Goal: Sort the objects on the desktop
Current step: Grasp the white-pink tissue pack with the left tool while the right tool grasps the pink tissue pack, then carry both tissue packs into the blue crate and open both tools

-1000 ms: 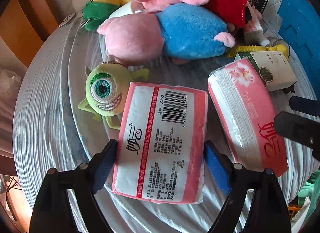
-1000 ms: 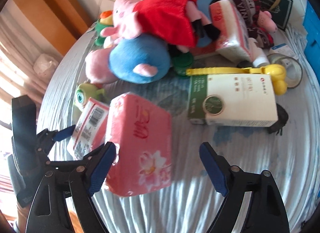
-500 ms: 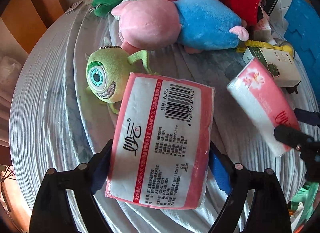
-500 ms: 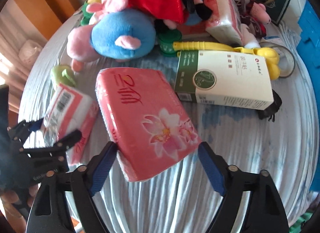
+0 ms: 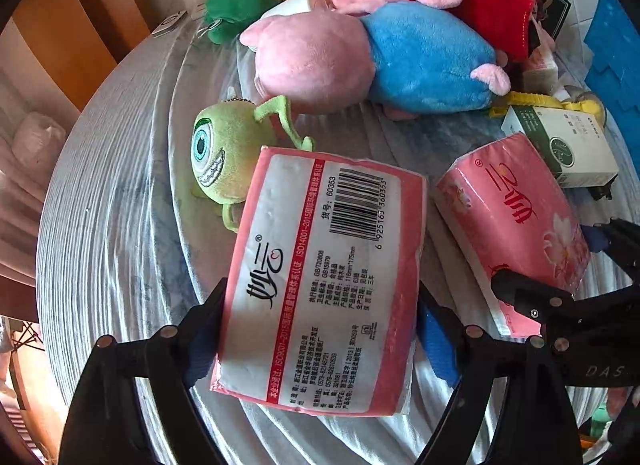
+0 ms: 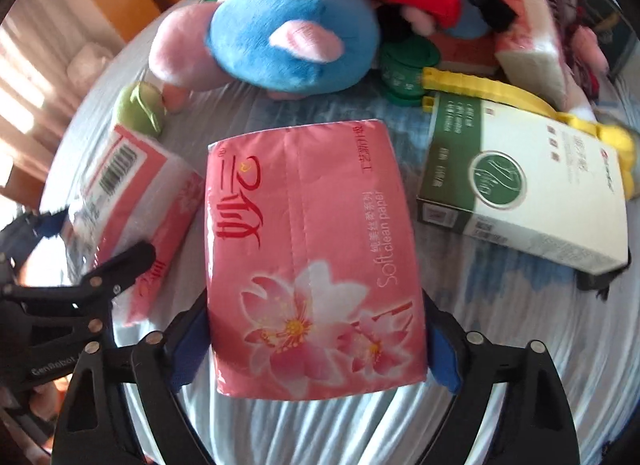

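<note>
Cluttered grey round table [image 5: 100, 193]: your left gripper [image 5: 320, 329] clamps a barcode-side tissue pack [image 5: 320, 277]; your right gripper [image 6: 316, 345] clamps a floral tissue pack [image 6: 312, 261]. Both seem lifted; next, carry them to one pile.

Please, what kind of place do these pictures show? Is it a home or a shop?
Probably a home, perhaps a living or dining room. A round table with a pale cloth holds plush toys, tissue packs and a boxed item in a loose household clutter, with a tiled floor and wooden furniture behind.
</note>
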A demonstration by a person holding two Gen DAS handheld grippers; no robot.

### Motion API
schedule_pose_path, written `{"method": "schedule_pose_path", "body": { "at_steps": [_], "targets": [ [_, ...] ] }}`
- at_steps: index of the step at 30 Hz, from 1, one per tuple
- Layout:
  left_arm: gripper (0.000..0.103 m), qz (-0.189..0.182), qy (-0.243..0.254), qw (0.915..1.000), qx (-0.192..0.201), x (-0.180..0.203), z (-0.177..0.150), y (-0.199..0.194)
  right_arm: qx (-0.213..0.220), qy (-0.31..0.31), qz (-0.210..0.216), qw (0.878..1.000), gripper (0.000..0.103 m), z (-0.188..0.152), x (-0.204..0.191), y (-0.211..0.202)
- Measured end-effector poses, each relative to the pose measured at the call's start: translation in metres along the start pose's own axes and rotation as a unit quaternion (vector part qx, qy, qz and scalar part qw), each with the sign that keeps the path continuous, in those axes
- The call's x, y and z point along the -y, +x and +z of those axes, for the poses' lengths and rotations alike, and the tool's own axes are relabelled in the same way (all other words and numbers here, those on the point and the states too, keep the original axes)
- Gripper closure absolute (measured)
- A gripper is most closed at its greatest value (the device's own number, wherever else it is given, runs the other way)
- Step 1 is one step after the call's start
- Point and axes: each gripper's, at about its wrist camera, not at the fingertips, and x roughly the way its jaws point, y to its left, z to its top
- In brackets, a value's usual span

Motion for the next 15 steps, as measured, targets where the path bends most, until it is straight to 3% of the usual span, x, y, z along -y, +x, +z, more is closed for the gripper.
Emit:
{"method": "schedule_pose_path", "body": {
  "at_steps": [9,13,15],
  "targets": [
    [0.019,-0.04,0.01,0.9963,0.075,0.033,0.005,-0.08,0.111,0.026,-0.035,0.993,0.015,-0.009,0.026,-0.106],
    [0.019,-0.062,0.023,0.9892,0.13,0.074,0.011,-0.136,0.178,0.043,-0.063,0.981,0.014,-0.029,0.057,-0.172],
    [0.019,-0.067,0.039,0.9841,0.16,0.081,0.03,-0.156,0.217,0.057,-0.082,0.971,0.014,-0.044,0.073,-0.214]
  ]
}}
